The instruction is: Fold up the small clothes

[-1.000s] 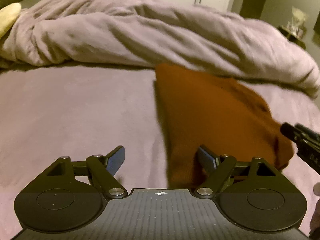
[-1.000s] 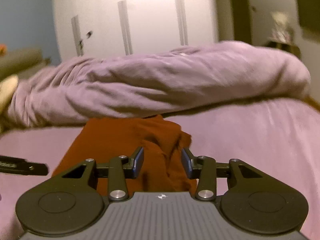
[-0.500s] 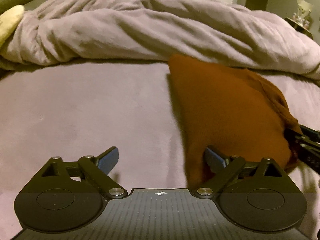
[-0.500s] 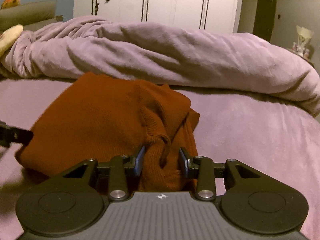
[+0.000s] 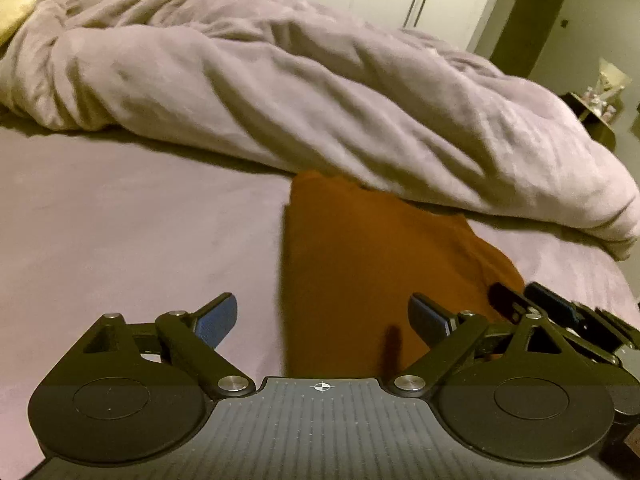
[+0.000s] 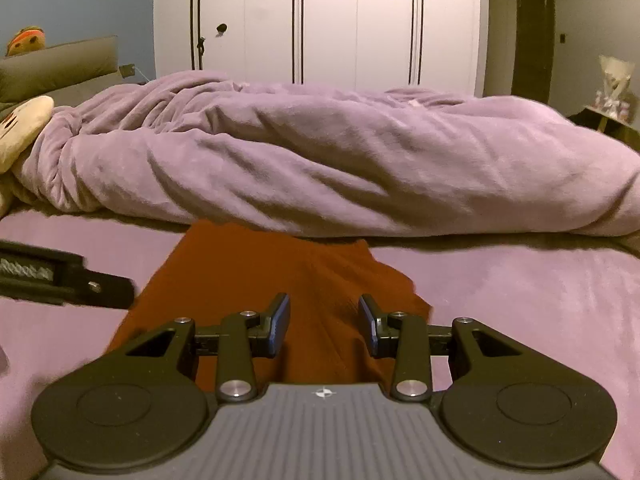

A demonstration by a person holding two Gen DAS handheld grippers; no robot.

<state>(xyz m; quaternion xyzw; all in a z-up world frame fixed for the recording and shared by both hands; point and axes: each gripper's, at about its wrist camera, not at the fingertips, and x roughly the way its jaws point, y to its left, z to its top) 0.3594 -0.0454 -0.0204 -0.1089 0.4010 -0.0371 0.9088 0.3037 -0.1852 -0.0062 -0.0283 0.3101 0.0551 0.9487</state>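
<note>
A rust-brown knit garment point(image 5: 360, 264) lies folded on the purple bed sheet point(image 5: 120, 240); it also shows in the right wrist view point(image 6: 280, 280). My left gripper point(image 5: 322, 320) is open wide, low over the garment's near left edge, with nothing between its fingers. My right gripper point(image 6: 324, 320) is open over the garment's near right part, with cloth below its jaws but not pinched. The right gripper's tip point(image 5: 552, 308) shows at the garment's right edge in the left wrist view. The left gripper's body point(image 6: 60, 276) shows at the left in the right wrist view.
A bunched lilac duvet point(image 5: 320, 92) lies across the bed right behind the garment, also in the right wrist view point(image 6: 340, 160). A cream plush pillow point(image 6: 20, 128) sits far left. White wardrobe doors point(image 6: 320, 20) stand behind. A side table point(image 6: 612, 120) is at the right.
The right gripper has opened and let go of the bunched cloth, and the garment now lies flatter on the sheet. Both grippers have shifted slightly; the left one stays open.
</note>
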